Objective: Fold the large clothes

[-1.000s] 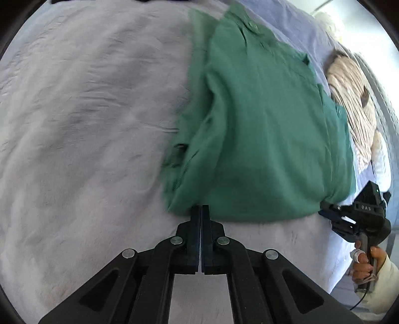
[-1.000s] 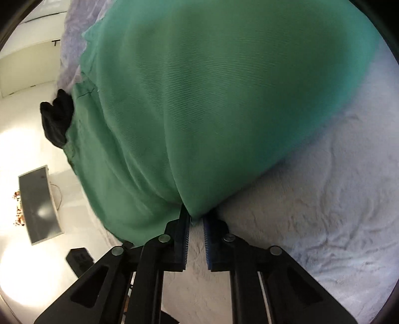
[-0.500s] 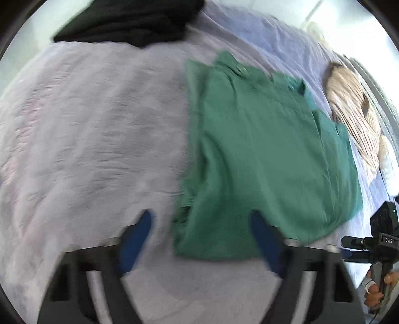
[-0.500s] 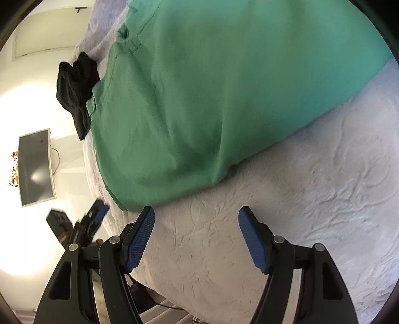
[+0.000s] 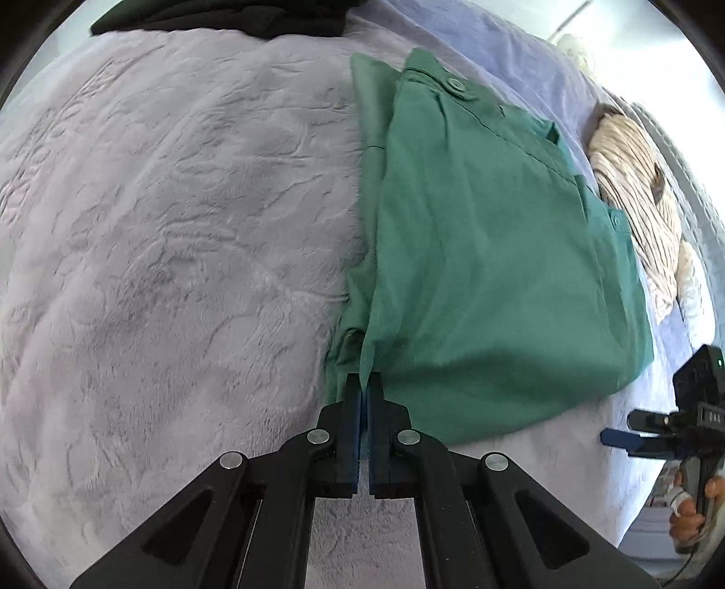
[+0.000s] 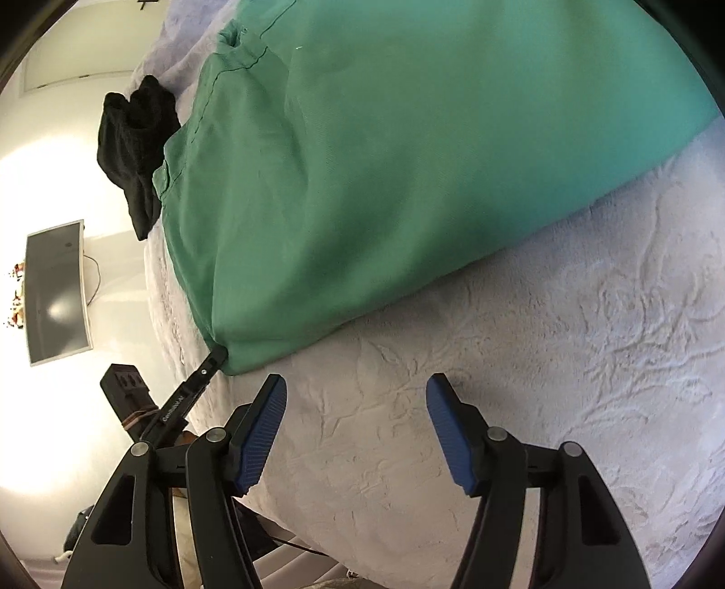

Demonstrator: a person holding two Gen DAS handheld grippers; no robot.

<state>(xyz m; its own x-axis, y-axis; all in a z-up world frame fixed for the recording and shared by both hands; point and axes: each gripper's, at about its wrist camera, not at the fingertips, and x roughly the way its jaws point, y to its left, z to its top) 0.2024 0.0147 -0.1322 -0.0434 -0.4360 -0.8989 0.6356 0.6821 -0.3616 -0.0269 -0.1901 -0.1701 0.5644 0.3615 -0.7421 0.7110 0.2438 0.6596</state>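
At the left gripper (image 5: 364, 389): just snapped shut, pinching the near corner of the garment (image 5: 489, 272), a ridge of green cloth rising from between the tips. At the right gripper (image 6: 358, 426): wide, just narrowed a touch, nothing between the pads, hovering over bare blanket (image 5: 181, 226) short of the hem.

Outward in the left view: garment lying flat and part-folded from centre toward 1 and 3 o'clock, button end far at 12. Right gripper off at 4 o'clock, clear of the cloth. Black cloth (image 5: 226, 18) at 11 o'clock on the far edge of the blanket, striped cloth (image 5: 634, 181) at 2 o'clock just beyond the garment.

Likely handling: light, limp, woven stuff, no stiffness, prone to sag and slide over itself once lifted; not fragile. Best taken at corners or along the hem through all layers, so as not to peel off the top one alone. For the right gripper, probably the near corner at 3 o'clock, matching the left.
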